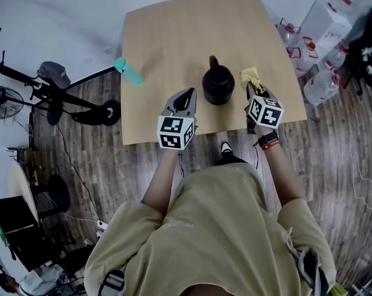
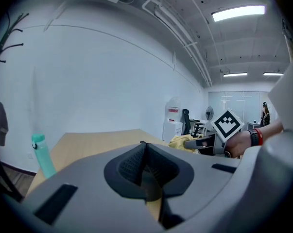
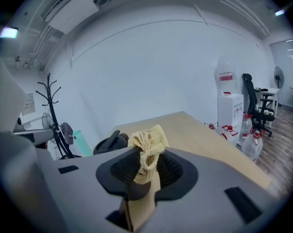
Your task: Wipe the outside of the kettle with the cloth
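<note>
A black kettle (image 1: 218,85) stands on the wooden table (image 1: 173,36), near its front edge, between my two grippers. My right gripper (image 1: 255,92) is just right of the kettle, shut on a bunched yellow cloth (image 1: 250,76). In the right gripper view the cloth (image 3: 147,152) is pinched between the pads, and the kettle (image 3: 111,142) shows to the left behind it. My left gripper (image 1: 184,97) hovers left of the kettle, its jaws closed with nothing in them (image 2: 144,166). The left gripper view does not show the kettle.
A teal bottle (image 1: 129,71) lies at the table's left edge. Water jugs (image 1: 321,85) and white boxes crowd the floor at the right. A scooter (image 1: 56,97) and a fan (image 1: 2,102) stand on the left.
</note>
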